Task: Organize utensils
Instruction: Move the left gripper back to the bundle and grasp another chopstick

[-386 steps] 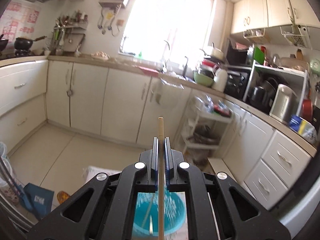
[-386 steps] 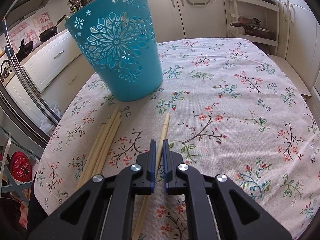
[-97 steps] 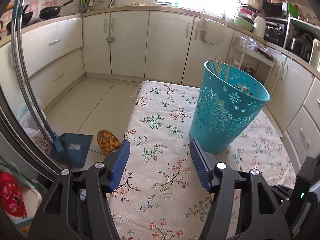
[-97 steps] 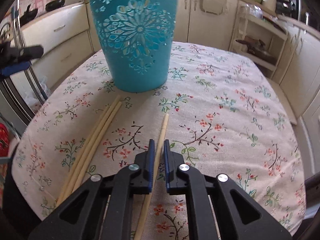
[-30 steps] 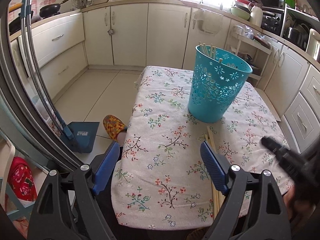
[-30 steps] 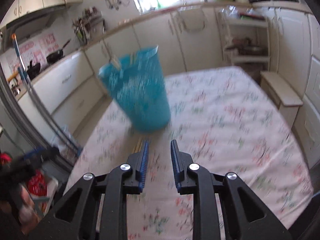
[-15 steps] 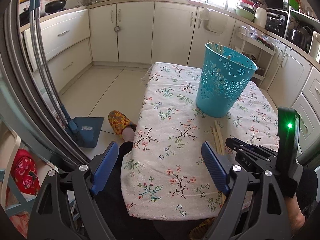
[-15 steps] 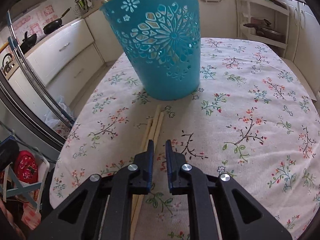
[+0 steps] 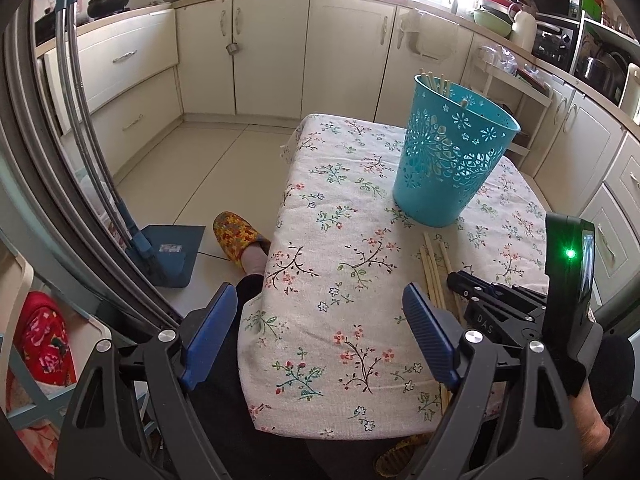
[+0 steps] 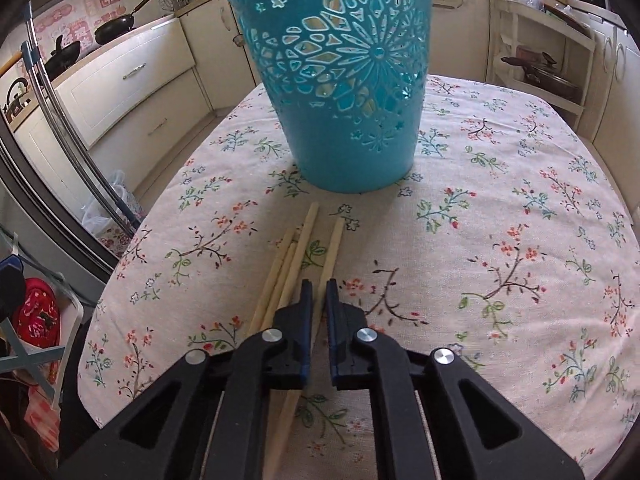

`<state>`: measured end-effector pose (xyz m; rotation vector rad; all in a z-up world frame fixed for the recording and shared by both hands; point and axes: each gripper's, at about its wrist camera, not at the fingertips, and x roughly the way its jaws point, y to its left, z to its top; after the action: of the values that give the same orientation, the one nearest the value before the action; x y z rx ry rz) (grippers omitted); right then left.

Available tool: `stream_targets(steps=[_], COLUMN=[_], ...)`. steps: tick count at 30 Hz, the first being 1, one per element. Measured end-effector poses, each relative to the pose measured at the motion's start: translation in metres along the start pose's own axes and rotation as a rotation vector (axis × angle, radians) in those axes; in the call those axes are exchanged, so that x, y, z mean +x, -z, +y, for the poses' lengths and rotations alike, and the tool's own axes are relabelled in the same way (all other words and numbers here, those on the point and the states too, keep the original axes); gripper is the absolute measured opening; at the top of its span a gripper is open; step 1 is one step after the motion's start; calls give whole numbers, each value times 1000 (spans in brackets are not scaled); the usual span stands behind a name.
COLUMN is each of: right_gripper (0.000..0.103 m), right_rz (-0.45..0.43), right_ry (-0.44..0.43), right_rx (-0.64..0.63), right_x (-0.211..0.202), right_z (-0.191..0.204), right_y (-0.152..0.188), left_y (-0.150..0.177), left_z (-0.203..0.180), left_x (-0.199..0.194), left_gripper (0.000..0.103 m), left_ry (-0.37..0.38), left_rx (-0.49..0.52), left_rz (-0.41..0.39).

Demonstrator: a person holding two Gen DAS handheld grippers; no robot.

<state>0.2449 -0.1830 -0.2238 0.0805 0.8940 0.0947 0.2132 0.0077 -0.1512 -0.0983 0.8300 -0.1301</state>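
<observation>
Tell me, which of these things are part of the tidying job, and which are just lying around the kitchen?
Part of the job:
- loose chopsticks on the tablecloth
- teal basket, some chopsticks already inside
- right gripper, shut on one chopstick
- left gripper, open

Just lying about:
- dustpan
- frying pan
- red bag

obstacle: basket (image 10: pixel 340 92) ahead | free: tablecloth (image 10: pixel 500 208) right

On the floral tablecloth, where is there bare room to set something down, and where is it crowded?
Free: the floral tablecloth right of the teal perforated plastic basket, and its left side up to the edge. Crowded: the strip before the basket, where the loose wooden chopsticks lie and the right gripper pinches one.
</observation>
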Motion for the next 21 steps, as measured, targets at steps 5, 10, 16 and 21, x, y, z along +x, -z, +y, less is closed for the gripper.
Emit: stream_targets(steps=[5,10,16,21], right_gripper=[6,6,6,6], right_rz=[3,-15,-28,-30], right_ry=[18,36,8,-21], right_rx=[34,121,157,164], right_x=[-14,-26,-25,-25], right_z=[-27,-61,-70,-73], right_y=[8,15,14,14], left_y=[0,-1,-2,1], left_z=[-22,-48,-68,-77], left_x=[16,43,81,104], left_gripper=[81,81,81,81], left_ry=[18,37,41,19], left_rx=[71,110,116,126], left_rz=[45,91,162,207])
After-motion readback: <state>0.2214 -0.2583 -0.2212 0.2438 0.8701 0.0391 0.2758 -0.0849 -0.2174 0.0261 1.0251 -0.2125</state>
